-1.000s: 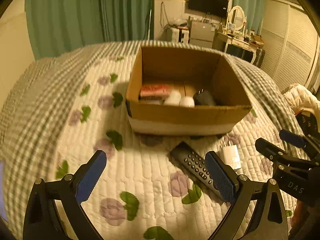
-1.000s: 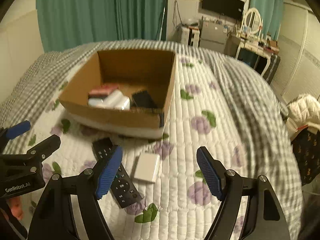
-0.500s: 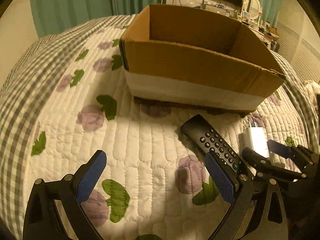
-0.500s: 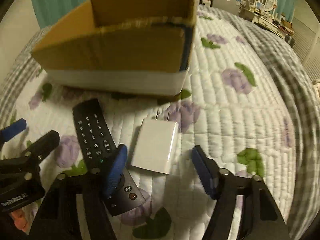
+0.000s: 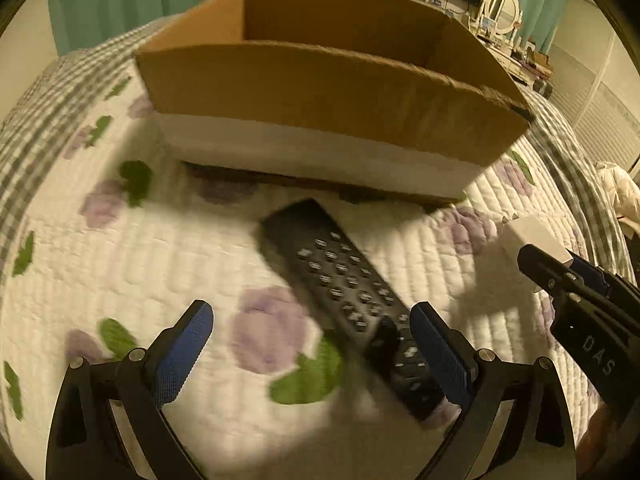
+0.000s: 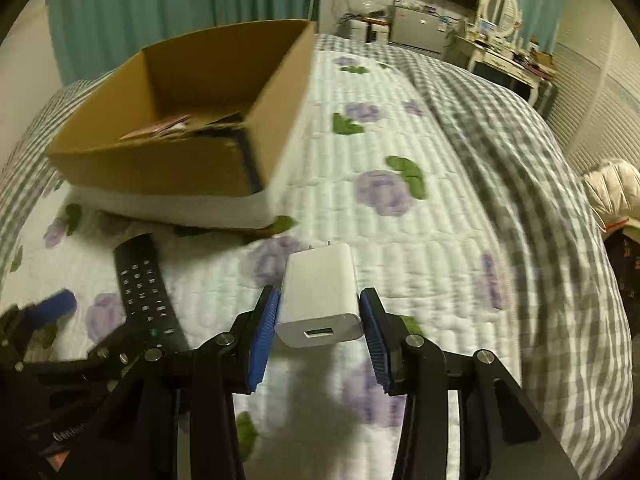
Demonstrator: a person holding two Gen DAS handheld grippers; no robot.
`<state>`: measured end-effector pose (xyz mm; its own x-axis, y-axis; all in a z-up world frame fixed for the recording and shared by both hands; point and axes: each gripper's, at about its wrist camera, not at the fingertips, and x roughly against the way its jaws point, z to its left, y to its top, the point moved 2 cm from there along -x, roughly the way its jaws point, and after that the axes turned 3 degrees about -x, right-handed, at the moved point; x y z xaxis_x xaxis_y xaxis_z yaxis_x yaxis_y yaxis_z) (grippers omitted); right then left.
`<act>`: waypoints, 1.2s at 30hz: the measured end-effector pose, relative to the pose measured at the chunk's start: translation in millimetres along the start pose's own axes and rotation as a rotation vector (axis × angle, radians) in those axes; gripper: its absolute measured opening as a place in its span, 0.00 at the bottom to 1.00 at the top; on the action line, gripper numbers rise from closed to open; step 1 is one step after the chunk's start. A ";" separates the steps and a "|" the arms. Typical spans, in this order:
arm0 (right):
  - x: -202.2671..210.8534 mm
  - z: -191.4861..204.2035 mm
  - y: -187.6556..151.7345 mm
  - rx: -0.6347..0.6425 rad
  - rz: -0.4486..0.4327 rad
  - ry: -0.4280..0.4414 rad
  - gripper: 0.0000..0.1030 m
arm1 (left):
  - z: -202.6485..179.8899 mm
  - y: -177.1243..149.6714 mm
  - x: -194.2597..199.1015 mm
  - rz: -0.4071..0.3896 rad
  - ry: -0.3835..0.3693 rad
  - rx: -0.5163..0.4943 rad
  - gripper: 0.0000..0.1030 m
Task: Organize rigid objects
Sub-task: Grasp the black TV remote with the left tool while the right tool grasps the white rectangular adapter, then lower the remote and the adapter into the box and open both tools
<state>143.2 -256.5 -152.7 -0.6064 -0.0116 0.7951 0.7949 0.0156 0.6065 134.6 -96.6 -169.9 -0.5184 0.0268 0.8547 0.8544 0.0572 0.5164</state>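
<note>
As ribbed blue fingers [image 6: 264,332] close | smooth white blocky charger [image 6: 320,296] between

A white charger [image 6: 320,296] is seen between the blue pads of the closing right gripper [image 6: 319,330] (prongs pointing away), above a floral quilt [image 6: 420,248]; a black remote [image 6: 146,292] and cardboard box [image 6: 168,168] are pictured left.

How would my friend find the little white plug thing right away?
Find the cardboard box on the flowery quilt. In front of its corner, the white charger sits between the right gripper's closing blue pads. The remote beside it is long and black.
</note>
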 end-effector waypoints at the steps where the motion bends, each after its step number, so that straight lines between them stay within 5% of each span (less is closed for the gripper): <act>1: -0.2 -2.8 0.8 -0.013 0.001 0.001 0.40 | -4.9 0.0 -2.3 0.006 0.003 -0.003 0.97; 11: -6.1 -13.8 -4.7 -0.023 0.005 0.002 0.40 | -33.4 -1.7 -34.1 0.001 0.071 -0.069 0.92; 18: -3.2 -17.8 -9.9 -0.024 0.000 0.012 0.40 | -28.4 -7.9 -16.4 -0.032 0.024 -0.083 0.40; 21: 2.3 -16.3 -9.7 -0.021 -0.005 0.012 0.40 | -19.8 -11.1 -7.1 -0.014 -0.039 -0.067 0.35; 36: 58.6 27.3 19.9 0.090 -0.100 0.004 0.40 | 5.3 15.3 73.2 -0.122 -0.045 -0.133 0.32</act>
<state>123.0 -229.6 -94.1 -0.6822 -0.0214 0.7308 0.7255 0.1039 0.6803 109.5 -88.4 -99.7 -0.6170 0.0726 0.7836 0.7806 -0.0701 0.6211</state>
